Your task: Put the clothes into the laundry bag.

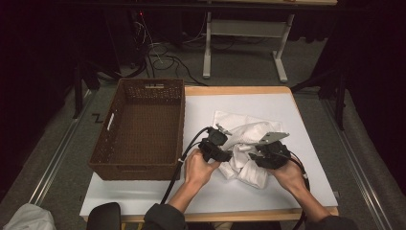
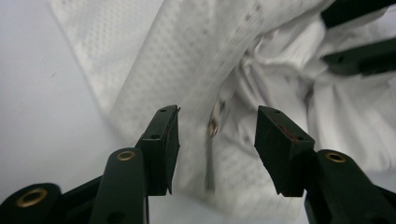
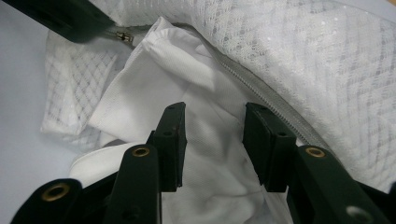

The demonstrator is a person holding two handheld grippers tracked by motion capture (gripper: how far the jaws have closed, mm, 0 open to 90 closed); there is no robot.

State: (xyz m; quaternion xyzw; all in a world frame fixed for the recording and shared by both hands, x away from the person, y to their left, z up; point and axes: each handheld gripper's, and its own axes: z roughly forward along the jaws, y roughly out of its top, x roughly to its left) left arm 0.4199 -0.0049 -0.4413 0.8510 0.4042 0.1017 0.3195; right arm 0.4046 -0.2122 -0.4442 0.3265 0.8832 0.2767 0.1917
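Observation:
A crumpled white garment (image 1: 244,139) of mesh fabric with a plain lining lies on the white table top (image 1: 306,172), right of the middle. My left gripper (image 1: 227,153) is at its left edge and my right gripper (image 1: 253,156) at its right. In the left gripper view my left gripper (image 2: 217,135) is open over the mesh, with a small metal zipper pull (image 2: 213,127) below the gap. In the right gripper view my right gripper (image 3: 212,135) is open over the smooth lining (image 3: 210,102), beside a grey zipper (image 3: 261,88). Neither pair of jaws presses on the cloth.
A brown woven basket (image 1: 103,139) stands empty on the table's left part, close to my left hand. Behind the table are a white table frame (image 1: 207,43) and cables on the floor. A dark rounded object (image 1: 103,215) sits at the near left corner.

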